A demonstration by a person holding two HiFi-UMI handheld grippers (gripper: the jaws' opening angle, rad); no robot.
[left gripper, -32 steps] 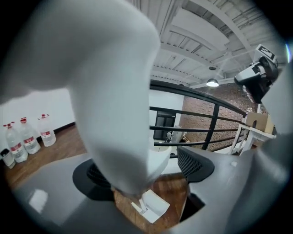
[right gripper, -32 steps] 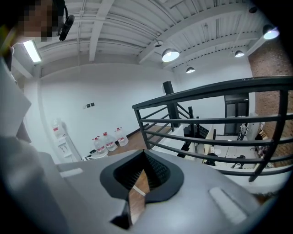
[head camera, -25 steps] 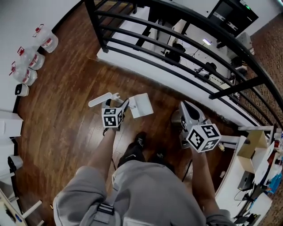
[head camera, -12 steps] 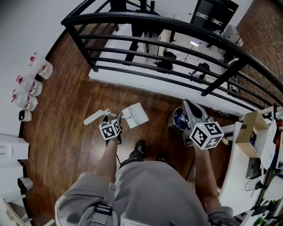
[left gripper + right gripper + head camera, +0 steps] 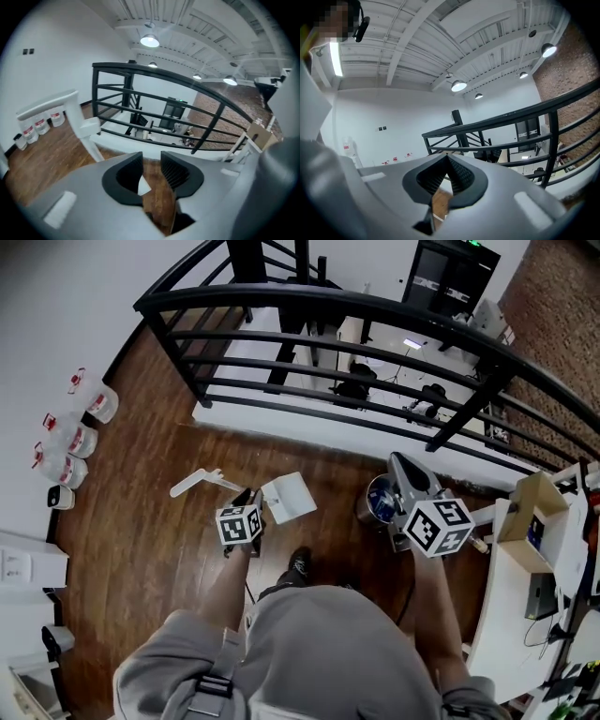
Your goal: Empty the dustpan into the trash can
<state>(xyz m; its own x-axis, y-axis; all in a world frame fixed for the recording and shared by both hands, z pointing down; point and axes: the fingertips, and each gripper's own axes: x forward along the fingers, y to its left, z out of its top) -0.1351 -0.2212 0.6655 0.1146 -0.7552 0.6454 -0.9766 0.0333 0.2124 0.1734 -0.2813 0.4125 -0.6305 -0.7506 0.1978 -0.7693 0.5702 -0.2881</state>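
The white dustpan (image 5: 289,497) lies flat on the wood floor (image 5: 141,521), well apart from the round metal trash can (image 5: 367,506) to its right. The left gripper (image 5: 253,495) hovers just at the dustpan's near-left edge; its jaws are closing to a narrow gap and grip nothing, with only floor and a sliver of white showing between them. The right gripper (image 5: 396,461) hangs over the trash can with its tips together and empty. A black railing (image 5: 375,310) runs beyond.
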